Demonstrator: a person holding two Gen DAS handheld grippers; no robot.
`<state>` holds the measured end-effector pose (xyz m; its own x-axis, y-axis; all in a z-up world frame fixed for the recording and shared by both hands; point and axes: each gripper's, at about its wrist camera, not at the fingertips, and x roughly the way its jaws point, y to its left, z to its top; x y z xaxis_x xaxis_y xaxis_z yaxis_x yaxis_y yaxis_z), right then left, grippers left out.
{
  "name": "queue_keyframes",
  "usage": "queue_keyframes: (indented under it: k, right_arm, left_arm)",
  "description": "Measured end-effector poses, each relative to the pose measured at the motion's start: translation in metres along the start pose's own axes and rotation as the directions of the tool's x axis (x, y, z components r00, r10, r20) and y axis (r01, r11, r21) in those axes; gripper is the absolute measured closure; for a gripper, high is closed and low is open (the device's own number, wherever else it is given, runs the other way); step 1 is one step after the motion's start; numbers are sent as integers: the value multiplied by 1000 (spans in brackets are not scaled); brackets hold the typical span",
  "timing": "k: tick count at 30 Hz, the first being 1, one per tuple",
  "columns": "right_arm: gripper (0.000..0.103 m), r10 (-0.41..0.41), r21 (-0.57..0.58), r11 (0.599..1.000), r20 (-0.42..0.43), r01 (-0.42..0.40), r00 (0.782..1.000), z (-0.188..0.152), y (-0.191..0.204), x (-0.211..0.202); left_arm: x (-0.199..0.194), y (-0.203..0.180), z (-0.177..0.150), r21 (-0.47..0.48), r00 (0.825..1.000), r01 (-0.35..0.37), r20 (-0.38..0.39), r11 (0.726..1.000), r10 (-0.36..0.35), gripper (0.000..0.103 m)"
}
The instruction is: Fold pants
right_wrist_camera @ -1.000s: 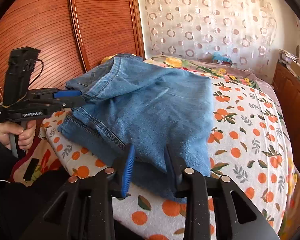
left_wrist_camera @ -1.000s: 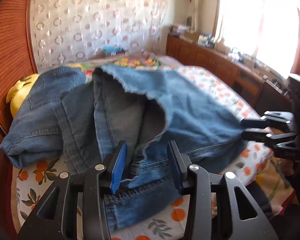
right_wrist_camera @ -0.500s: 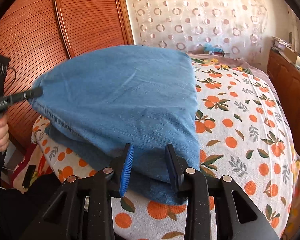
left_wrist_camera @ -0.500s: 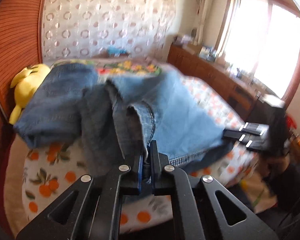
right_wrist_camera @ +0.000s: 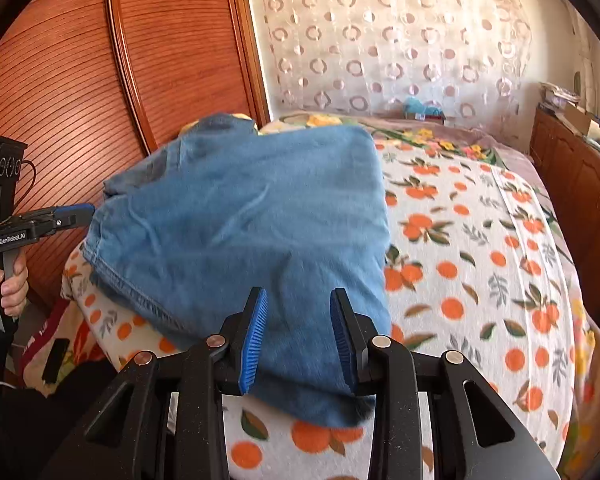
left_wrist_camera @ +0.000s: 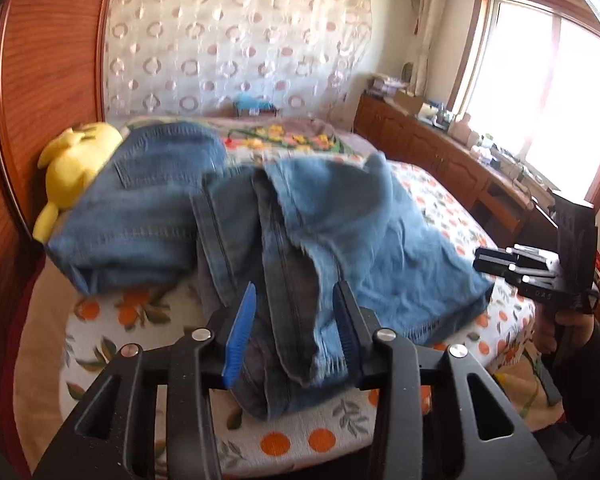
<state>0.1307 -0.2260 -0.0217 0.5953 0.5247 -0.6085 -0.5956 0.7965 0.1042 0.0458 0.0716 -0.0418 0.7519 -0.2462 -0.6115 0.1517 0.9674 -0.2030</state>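
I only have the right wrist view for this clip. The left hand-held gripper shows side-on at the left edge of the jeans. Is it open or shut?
Observer: Open. In the left wrist view, the left hand-held gripper has its fingers spread, and a frayed-hem leg of the jeans lies loose between them.
Operator: What sits beside the smooth top layer on that side?
Observer: Bunched layers. A darker seamed leg runs toward the gripper, and the part with a back pocket lies beyond it.
Operator: Is there anything by the jeans near the wooden panel?
Observer: A yellow plush toy rests against the jeans' far-left edge.
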Motion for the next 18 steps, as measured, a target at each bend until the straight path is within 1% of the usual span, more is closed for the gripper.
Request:
queue_keyframes:
  k: [3, 6, 9, 11, 13, 15, 16, 18]
  right_arm:
    - [60, -7, -11, 1000, 11, 7, 1000, 6, 7, 10]
    - [54, -18, 5, 1000, 10, 18, 1000, 10, 8, 27]
    - [52, -40, 14, 999, -6, 40, 999, 13, 5, 45]
    - [51, -55, 10, 998, -12, 55, 998, 14, 4, 55]
    - [49, -63, 8, 998, -20, 63, 998, 13, 2, 64]
    - [47, -70, 1, 998, -21, 70, 997, 13, 3, 71]
    - [46, -71, -1, 997, -19, 71, 997, 12, 3, 74]
    - [45, -61, 11, 998, -23, 62, 998, 10, 1, 79]
  left_arm:
    - [4, 1, 17, 8, 1000, -5, 26, 1000, 4, 61]
    - [21, 0, 36, 39, 1000, -10, 30, 999, 9, 61]
    - [46, -1, 54, 65, 1000, -4, 16, 998, 3, 61]
    - [67, 4, 63, 69, 1000, 1, -18, 998, 0, 61]
    - [87, 11, 69, 53, 998, 7, -64, 999, -4, 61]
    - [107, 19, 73, 34, 993, -18, -118, 999, 22, 61]
    - [111, 21, 73, 31, 992, -27, -124, 999, 31, 61]
    - [117, 22, 74, 26, 991, -18, -133, 999, 22, 61]
